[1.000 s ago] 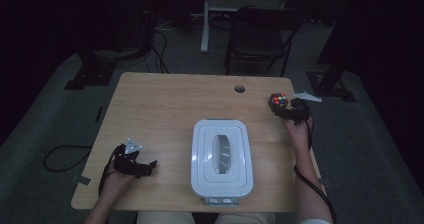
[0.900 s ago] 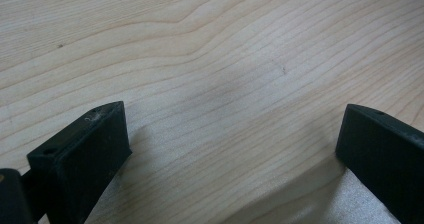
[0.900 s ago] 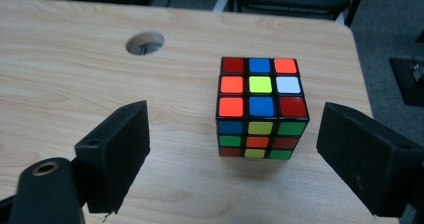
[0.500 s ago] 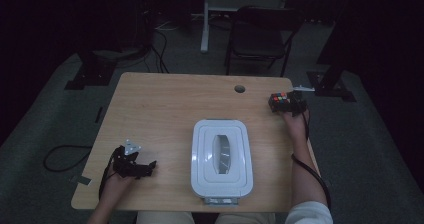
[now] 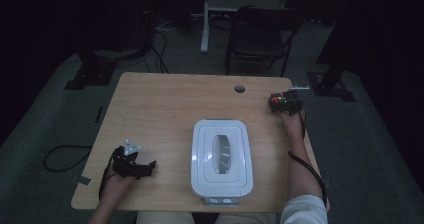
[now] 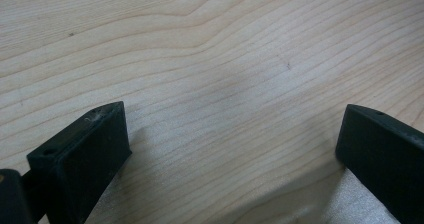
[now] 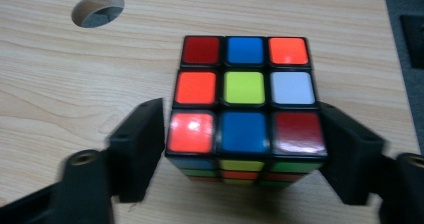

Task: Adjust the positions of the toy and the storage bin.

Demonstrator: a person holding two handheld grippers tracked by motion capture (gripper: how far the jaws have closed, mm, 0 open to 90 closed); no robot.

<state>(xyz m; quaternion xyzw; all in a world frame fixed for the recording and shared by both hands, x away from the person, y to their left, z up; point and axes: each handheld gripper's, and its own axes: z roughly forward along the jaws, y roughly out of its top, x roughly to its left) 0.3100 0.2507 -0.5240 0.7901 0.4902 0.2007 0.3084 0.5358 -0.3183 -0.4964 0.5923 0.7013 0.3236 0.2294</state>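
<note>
A scrambled Rubik's cube [image 7: 244, 114] sits on the wooden table [image 5: 175, 109] near its far right edge, where the high view also shows the cube [image 5: 279, 101]. My right gripper [image 7: 242, 134] has just been closing its jaws, and its black pads now press on the cube's left and right sides. In the high view the right gripper [image 5: 286, 104] sits just behind the cube, with a hand on it. My left gripper [image 5: 145, 166] rests at the near left of the table. Its jaws stand open, and the left gripper [image 6: 235, 134] has only bare wood between them.
A white lidded container [image 5: 221, 156] lies in the near middle of the table. A round cable hole [image 5: 239, 89] is in the tabletop to the left of the cube, seen as the hole [image 7: 97, 9] beyond the jaws. A dark chair [image 5: 260, 29] stands behind the table.
The right hand has pushed its gripper forward around the cube, and the jaws have closed onto it. The left gripper has stayed where it was.
</note>
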